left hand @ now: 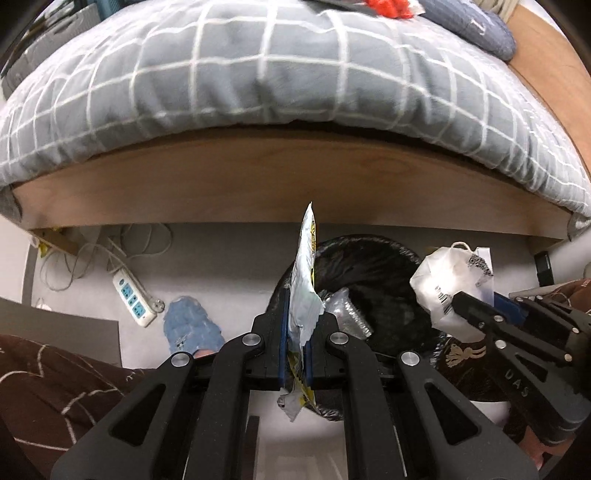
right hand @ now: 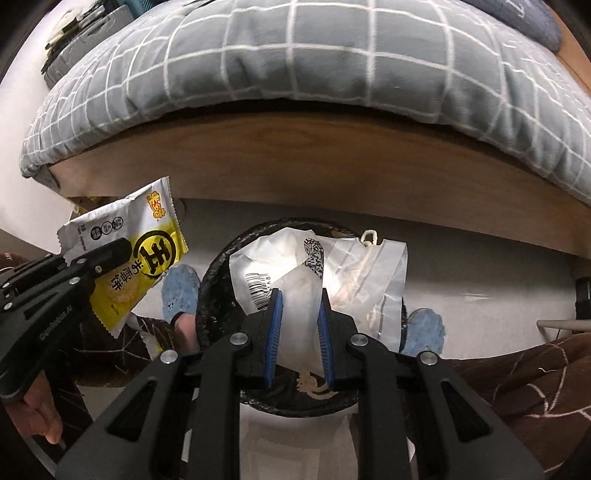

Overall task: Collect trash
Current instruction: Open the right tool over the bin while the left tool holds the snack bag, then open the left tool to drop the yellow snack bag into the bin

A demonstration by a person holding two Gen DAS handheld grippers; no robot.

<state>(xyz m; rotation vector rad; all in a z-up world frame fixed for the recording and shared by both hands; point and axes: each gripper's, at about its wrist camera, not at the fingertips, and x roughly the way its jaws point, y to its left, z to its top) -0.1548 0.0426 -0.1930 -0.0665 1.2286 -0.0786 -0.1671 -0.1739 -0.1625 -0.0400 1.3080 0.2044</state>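
Your left hand-held gripper [left hand: 295, 343] pinches the wrapper [left hand: 304, 280] at the bin [left hand: 373, 258] rim; your right hand-held gripper [right hand: 299, 332] clamps the bag [right hand: 314, 266] over the bin. Risks: wrapper is light w/ most of it outside the rim, so it may flutter to the floor; bag may cling to the pads. Count: 1 wrapper, 1 bag, 1 bin, 2 slippers [right hand: 181, 291].

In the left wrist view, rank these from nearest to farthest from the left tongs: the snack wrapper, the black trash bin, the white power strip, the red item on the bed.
1. Snack wrapper: clamped in the left tongs.
2. Black trash bin: just beyond them, slightly right.
3. White power strip: on the floor, off to the left.
4. Red item: on top of the bed, far back.
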